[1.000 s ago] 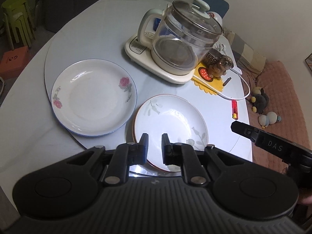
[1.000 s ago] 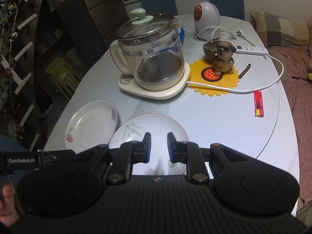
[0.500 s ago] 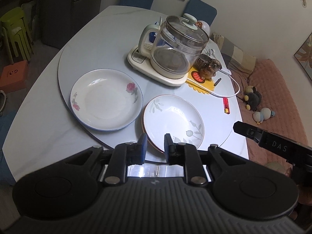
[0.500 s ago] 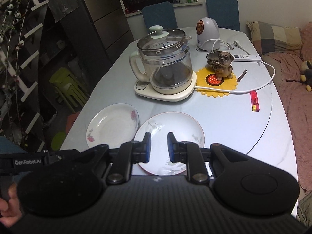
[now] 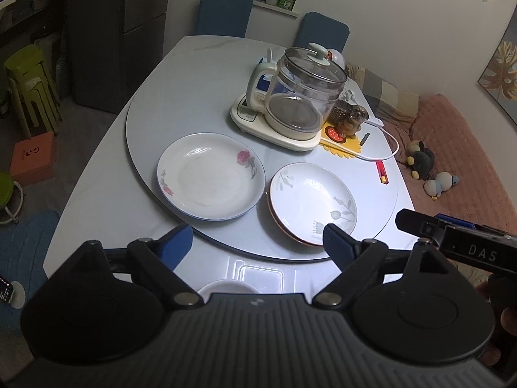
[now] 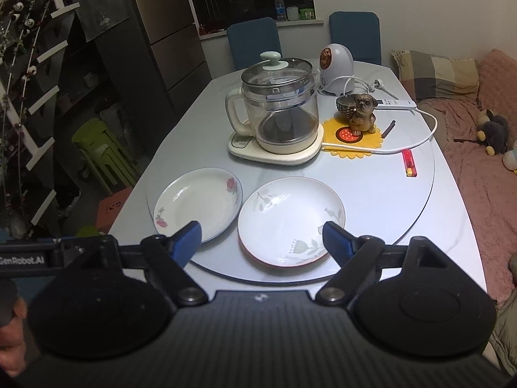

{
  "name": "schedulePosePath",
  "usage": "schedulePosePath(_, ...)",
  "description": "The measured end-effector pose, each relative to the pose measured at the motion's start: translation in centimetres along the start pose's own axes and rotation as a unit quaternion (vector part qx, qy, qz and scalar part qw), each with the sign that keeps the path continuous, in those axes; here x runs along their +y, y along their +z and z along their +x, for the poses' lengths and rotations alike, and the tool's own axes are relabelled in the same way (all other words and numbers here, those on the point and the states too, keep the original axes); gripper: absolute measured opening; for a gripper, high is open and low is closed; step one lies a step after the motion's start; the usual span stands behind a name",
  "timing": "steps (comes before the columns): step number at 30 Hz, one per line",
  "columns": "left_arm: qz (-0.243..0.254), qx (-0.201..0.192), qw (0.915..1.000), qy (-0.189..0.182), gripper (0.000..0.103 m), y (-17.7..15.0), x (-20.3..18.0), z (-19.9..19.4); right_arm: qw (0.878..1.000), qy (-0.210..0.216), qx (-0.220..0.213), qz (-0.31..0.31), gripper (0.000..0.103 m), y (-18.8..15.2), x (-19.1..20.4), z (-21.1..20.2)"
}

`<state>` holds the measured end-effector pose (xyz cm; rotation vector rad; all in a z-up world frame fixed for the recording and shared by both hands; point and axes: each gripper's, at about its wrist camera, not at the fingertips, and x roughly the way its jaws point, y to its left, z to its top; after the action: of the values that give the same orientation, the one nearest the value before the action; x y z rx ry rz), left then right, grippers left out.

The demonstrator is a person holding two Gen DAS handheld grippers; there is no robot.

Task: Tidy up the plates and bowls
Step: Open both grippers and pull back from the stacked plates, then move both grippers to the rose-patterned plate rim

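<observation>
1. Both tools have pulled back and up from the table compared with 1 second ago: the plates sit farther off in both wrist views and more of the room shows.

2. Big change: the left gripper (image 5: 258,239) has sprung wide, its blue fingertips (image 5: 179,237) now far apart where they were nearly pinched together 0.5 seconds ago. Nothing is between them.

3. Same story on the right gripper (image 6: 261,237): released, jaws spread wide, nothing held.

4. The rose plate (image 5: 210,174) lies flat on the turntable (image 5: 145,119), left of the leaf plate (image 5: 311,199), rims just beside each other and apparently not overlapping.

5. The leaf plate shows a red-brown rim beneath it in the left view, so it likely sits on another dish; I cannot tell for sure.

6. A white bowl (image 5: 227,287) peeks out right under the left tool, near the table edge, mostly hidden.

7. The glass kettle (image 6: 279,110) and dog figurine (image 6: 362,113) stand behind the plates, well apart from both tools.

8. My read: opening both sets of jaws together signals a fresh pick, probably the rose plate going onto the leaf plate, with the bowl left to place.
</observation>
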<state>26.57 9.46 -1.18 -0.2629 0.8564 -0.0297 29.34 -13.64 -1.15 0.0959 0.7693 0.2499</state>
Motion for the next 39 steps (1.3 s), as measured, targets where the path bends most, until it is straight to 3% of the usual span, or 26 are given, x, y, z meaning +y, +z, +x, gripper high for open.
schedulePosePath(7, 0.027, -0.005, 0.9996, -0.005, 0.091, -0.9, 1.0, -2.1, 1.000, -0.010, 0.013, 0.012, 0.083, -2.1, 1.8, -1.3)
schedulePosePath(16, 0.004, -0.025, 0.9995, 0.018, 0.091, -3.9, 0.4, -4.8, 0.999, 0.025, 0.013, -0.024, 0.083, -4.1, 2.7, -3.1)
schedulePosePath(30, -0.047, -0.034, 0.9963, 0.064, 0.091, -10.5, -2.6, -8.5, 0.996, 0.074, 0.008, -0.051, 0.083, -7.5, 0.3, -7.2)
schedulePosePath(39, -0.045, -0.023, 0.9963, 0.069, 0.091, -11.3, -4.1, -7.8, 0.995, 0.089, 0.027, -0.035, 0.083, -9.1, -1.0, -6.9)
